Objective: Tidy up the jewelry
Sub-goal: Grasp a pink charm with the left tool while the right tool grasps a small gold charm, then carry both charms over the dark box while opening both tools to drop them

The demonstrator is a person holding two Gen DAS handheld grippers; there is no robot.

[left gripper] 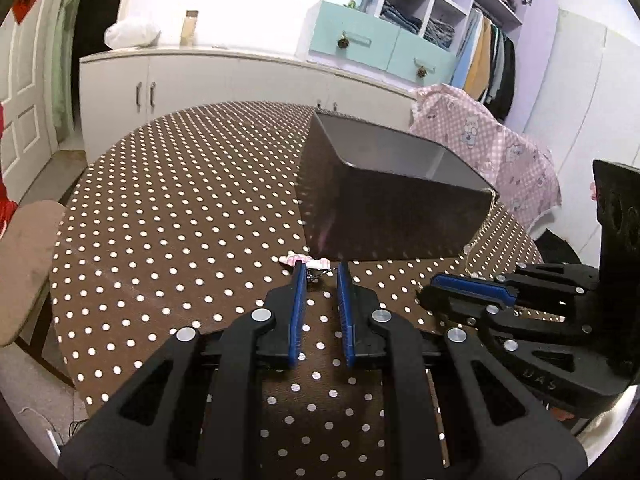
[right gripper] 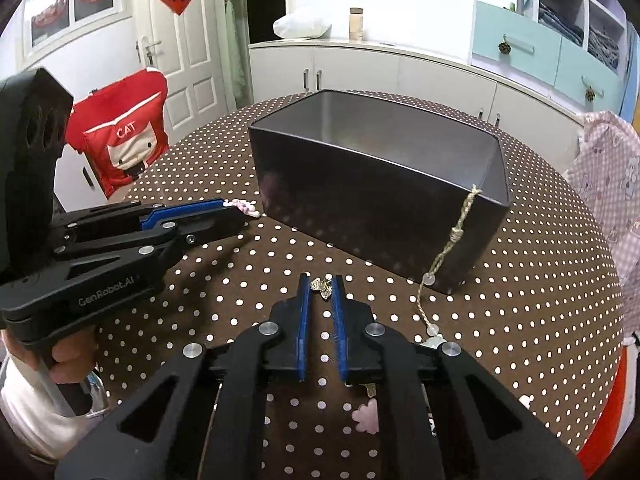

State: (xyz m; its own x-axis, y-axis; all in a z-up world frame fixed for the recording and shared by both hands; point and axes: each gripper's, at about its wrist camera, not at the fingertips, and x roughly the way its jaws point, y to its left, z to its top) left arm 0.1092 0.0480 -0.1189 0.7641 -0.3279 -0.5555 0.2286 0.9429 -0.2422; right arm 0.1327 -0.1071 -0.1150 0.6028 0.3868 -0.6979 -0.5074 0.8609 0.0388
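Between the right gripper [right gripper: 321, 286] pads, clamped at the tips: small silver heart charm [right gripper: 323, 289], gripper pitched down over the table. Left gripper [left gripper: 321, 270] likewise pitched down, nipped shut on a pink-and-white hair clip [left gripper: 306, 261]. Just beyond both tips: dark rectangular bin [right gripper: 372, 204], beaded cord [right gripper: 448, 248] draped over its rim. Brown polka-dot tablecloth [left gripper: 180, 220]; white cabinets behind.
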